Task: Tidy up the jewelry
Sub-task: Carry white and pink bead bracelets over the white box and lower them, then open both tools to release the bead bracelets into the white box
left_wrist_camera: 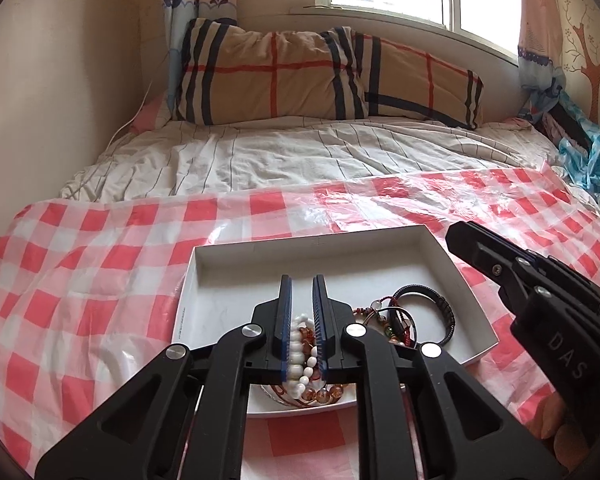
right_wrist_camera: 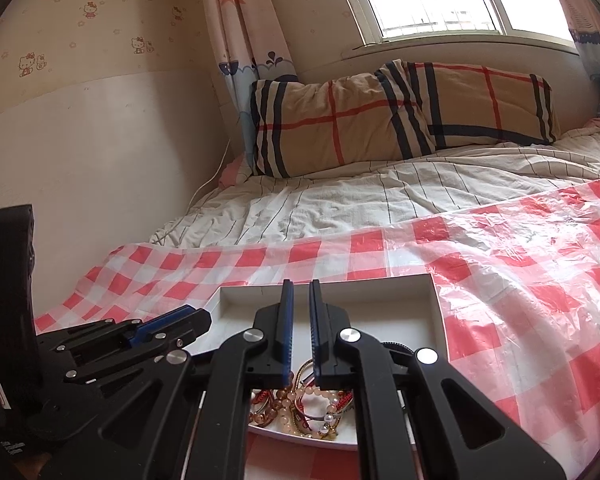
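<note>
A shallow white box (left_wrist_camera: pixel 260 258) lies on the bed and holds several bracelets in its near half. A black braided one (left_wrist_camera: pixel 440 300) rests beside red cord ones (left_wrist_camera: pixel 382 316) and amber beads (left_wrist_camera: pixel 328 393). My left gripper (left_wrist_camera: pixel 302 278) hovers over the box, its jaws a narrow slit apart. A white bead bracelet (left_wrist_camera: pixel 298 340) shows through that slit; whether the pads pinch it I cannot tell. My right gripper (right_wrist_camera: pixel 300 282) is shut with nothing between its tips, above the bracelet pile (right_wrist_camera: pixel 300 404). It also shows at the box's right edge (left_wrist_camera: pixel 458 236). The left gripper (right_wrist_camera: pixel 196 314) shows at the box's (right_wrist_camera: pixel 432 304) left edge.
A red-and-white checkered plastic sheet (left_wrist_camera: pixel 100 280) covers the near bed, with a striped sheet (left_wrist_camera: pixel 280 160) and plaid pillows (left_wrist_camera: pixel 280 76) behind. A wall (right_wrist_camera: pixel 80 160) runs along the left. Crumpled blue plastic (left_wrist_camera: pixel 592 160) lies at far right. A hand (left_wrist_camera: pixel 556 420) holds the right gripper.
</note>
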Motion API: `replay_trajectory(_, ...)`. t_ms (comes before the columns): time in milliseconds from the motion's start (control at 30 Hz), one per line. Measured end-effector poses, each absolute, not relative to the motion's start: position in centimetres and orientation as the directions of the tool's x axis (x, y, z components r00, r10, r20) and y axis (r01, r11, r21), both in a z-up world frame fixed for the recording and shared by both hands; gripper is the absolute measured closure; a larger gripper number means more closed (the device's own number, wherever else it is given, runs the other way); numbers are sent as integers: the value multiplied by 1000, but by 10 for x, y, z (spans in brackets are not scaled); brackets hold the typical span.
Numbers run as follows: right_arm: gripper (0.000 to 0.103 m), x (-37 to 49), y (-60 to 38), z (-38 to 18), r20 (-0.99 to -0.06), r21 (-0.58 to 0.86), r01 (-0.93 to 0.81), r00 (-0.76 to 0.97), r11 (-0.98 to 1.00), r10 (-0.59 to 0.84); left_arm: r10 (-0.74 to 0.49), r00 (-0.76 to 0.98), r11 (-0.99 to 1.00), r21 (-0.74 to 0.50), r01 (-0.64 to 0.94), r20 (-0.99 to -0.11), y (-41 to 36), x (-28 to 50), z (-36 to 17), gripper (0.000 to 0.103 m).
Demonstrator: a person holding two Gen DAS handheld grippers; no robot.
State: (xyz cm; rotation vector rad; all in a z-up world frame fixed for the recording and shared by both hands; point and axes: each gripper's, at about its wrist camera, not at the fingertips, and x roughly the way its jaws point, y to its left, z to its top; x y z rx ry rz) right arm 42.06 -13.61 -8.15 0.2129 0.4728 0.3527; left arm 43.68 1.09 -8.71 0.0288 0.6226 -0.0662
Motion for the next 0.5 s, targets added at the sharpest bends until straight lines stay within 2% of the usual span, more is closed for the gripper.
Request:
replay_trajectory(233,94,417,-136,-83,-407,282,-291,827,914,388,-51,815,997,17,75,-577,9,434,-86,91)
replay_trajectory(500,93,419,-134,-89,-433,278,-280,817,919,380,-35,823,998,23,59,-568,8,432,-83,67)
